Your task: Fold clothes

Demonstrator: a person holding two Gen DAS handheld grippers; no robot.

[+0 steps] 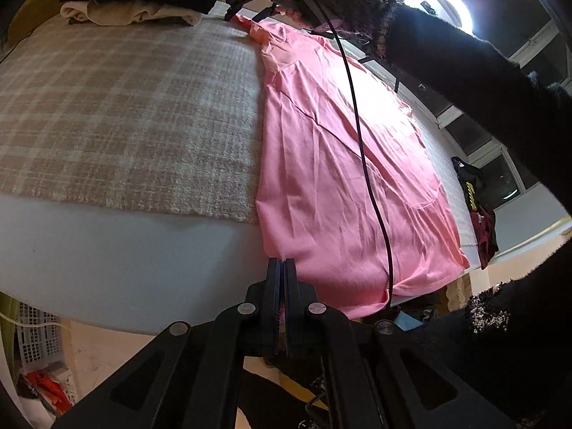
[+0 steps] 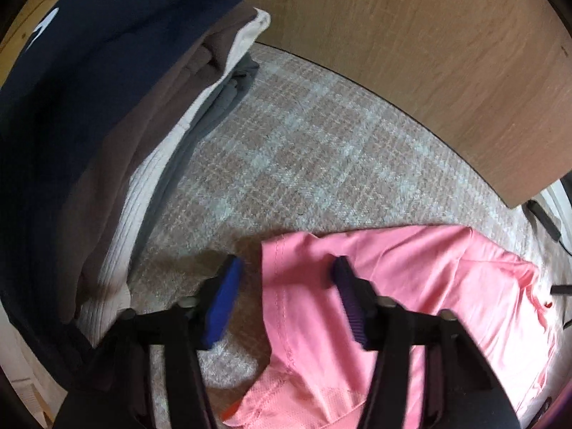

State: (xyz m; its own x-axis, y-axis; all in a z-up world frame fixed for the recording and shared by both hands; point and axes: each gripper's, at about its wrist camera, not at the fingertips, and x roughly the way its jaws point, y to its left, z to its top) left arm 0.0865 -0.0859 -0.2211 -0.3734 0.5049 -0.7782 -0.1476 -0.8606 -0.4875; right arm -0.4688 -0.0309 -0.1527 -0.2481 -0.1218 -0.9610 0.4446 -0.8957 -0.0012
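pink shirt (image 1: 343,164) is our landmark: we see it spread flat on the plaid blanket (image 1: 125,114), its near hem reaching past the blanket's edge onto the white mattress (image 1: 125,264). just beside that near hem, off the cloth, our left gripper (image 1: 283,268) is clenched with its pads pressed together and nothing between them. at the shirt's far end our right gripper (image 2: 286,268) stands released, its jaws spread wide over the shirt's edge, one finger above the pink cloth and the other above the blanket. beyond that far end, a stack of folded clothes (image 2: 89,136) sits on the blanket. a black cable (image 1: 364,164) hangs across the shirt.
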